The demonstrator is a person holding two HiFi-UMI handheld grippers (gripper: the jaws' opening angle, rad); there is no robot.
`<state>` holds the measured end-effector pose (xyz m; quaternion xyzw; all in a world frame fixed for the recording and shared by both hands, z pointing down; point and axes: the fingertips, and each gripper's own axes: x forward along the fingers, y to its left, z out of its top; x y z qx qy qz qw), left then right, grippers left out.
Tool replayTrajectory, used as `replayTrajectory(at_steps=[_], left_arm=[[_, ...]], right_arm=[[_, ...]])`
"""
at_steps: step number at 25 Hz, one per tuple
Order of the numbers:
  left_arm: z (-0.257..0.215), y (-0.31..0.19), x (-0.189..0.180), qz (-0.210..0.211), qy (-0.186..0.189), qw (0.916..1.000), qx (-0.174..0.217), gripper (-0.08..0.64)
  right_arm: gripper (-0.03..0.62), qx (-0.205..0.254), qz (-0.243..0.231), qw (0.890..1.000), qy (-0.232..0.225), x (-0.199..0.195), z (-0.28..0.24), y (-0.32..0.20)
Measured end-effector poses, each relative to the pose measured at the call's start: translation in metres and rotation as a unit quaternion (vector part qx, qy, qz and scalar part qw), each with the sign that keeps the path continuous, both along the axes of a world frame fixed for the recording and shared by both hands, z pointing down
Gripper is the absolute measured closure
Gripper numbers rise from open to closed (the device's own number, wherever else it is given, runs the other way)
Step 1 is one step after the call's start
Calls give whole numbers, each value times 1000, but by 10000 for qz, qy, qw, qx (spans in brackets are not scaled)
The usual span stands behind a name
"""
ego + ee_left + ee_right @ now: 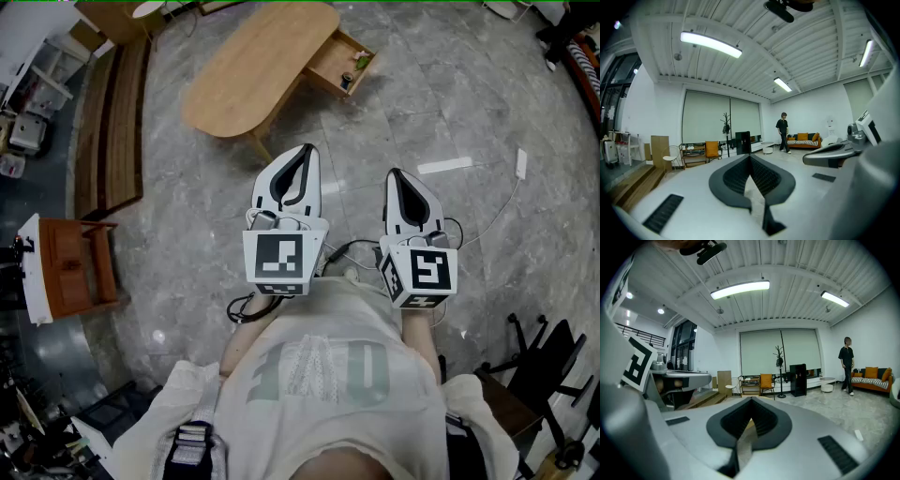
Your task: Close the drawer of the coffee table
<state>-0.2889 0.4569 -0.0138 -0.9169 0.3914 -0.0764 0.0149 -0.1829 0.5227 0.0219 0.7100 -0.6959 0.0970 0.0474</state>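
The oval wooden coffee table stands on the grey stone floor, far ahead in the head view. Its drawer is pulled out to the right, with a few small items inside. My left gripper and right gripper hover side by side close to my body, well short of the table. Both point forward, almost level. In the left gripper view the left gripper has its jaws closed tip to tip with nothing between them. The right gripper looks the same in its own view.
Wooden steps run along the left, with an orange-brown cabinet nearer. A white power strip and its cable lie on the floor at right. A black chair base is at lower right. A person walks far off by an orange sofa.
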Motion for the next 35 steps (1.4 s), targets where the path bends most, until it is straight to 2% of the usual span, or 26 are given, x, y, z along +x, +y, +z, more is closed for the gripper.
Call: replayTrajectory(at_steps=[15, 20, 24, 28, 35], left_arm=[[3, 28, 7, -374, 106, 9992, 1, 551], [7, 23, 14, -406, 132, 9991, 38, 551], [15, -4, 18, -524, 240, 9982, 148, 551], [37, -41, 36, -474, 359, 9980, 197, 551], [51, -159, 75, -444, 475, 9978, -128, 551]], right_arm=[[588, 55, -224, 9997, -88, 22, 5, 37], [586, 63, -297, 9995, -129, 34, 14, 35], [586, 86, -591, 9982, 23, 33, 32, 18], [586, 21, -561, 9984, 37, 49, 64, -16], [586, -263, -526, 9981, 188, 90, 69, -135]])
